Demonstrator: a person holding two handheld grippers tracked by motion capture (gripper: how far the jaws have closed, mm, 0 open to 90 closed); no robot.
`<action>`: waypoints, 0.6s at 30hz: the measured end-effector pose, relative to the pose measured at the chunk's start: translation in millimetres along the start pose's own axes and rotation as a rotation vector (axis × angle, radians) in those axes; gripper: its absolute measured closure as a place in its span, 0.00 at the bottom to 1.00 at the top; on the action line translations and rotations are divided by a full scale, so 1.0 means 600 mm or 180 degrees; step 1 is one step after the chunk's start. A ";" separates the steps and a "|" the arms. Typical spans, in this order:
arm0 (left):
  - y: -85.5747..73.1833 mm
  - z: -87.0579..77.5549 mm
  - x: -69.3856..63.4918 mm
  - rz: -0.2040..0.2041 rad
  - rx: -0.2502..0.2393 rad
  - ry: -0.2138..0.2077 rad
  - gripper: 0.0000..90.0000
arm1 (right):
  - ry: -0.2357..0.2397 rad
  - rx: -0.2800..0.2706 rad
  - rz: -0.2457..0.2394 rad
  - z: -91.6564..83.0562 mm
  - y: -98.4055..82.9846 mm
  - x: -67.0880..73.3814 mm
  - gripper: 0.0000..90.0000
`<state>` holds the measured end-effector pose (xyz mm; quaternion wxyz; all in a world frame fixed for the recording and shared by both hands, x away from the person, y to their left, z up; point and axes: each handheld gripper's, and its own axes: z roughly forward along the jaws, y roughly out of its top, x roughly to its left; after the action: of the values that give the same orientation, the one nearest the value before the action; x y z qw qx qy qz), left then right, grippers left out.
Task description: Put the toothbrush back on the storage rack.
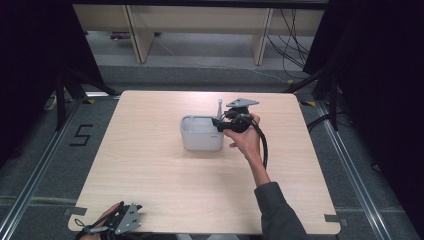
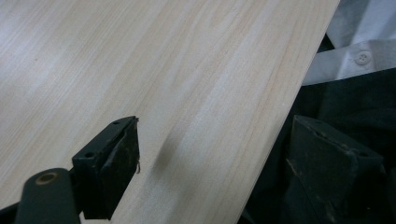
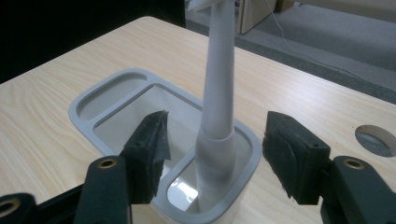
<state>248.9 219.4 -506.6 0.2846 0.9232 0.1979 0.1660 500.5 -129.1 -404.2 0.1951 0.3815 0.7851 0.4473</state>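
A pale grey container [image 1: 200, 135] with several compartments [image 3: 88, 100] stands at the middle of the table. A white tapered handle [image 3: 219, 84] stands upright in its near corner compartment and pokes above the rim [image 1: 220, 106]. My right gripper [image 1: 218, 123] sits at the container's right rim. In the right gripper view its jaws straddle the handle, open [image 3: 217, 140], with both pads clear of it. My left gripper [image 1: 125, 220] rests at the table's near left edge, with its jaws wide open [image 2: 210, 154] and nothing between them.
The light wooden table [image 1: 160, 180] has a round hole [image 3: 375, 140] near the container. The person's white shirt [image 2: 359, 56] and dark clothing lie just past the near table edge. Dark curtains and a metal frame flank the table. A desk and cables stand behind it.
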 end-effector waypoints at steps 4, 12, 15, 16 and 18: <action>0.000 0.000 0.000 -0.0009 0.0005 0.0007 0.18 | 0.0026 0.0003 -0.0007 -0.009 0.000 0.001 0.43; 0.000 0.000 -0.001 -0.0013 -0.0017 0.0016 0.18 | -0.0027 -0.0010 0.0021 -0.023 -0.009 -0.001 0.42; -0.001 0.002 -0.001 -0.0017 -0.0014 0.0020 0.18 | -0.0031 -0.0030 0.0077 -0.029 -0.013 0.000 0.41; -0.001 0.002 -0.001 -0.0015 -0.0015 0.0019 0.18 | 0.0009 -0.0054 0.0041 -0.028 -0.015 -0.002 0.41; -0.001 0.002 -0.001 -0.0012 -0.0017 0.0015 0.18 | 0.0012 -0.0057 0.0054 -0.031 -0.017 -0.001 0.41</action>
<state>248.7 219.1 -507.7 0.2869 0.9217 0.1999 0.1681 484.3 -142.9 -403.2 0.1932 0.3855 0.7782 0.4566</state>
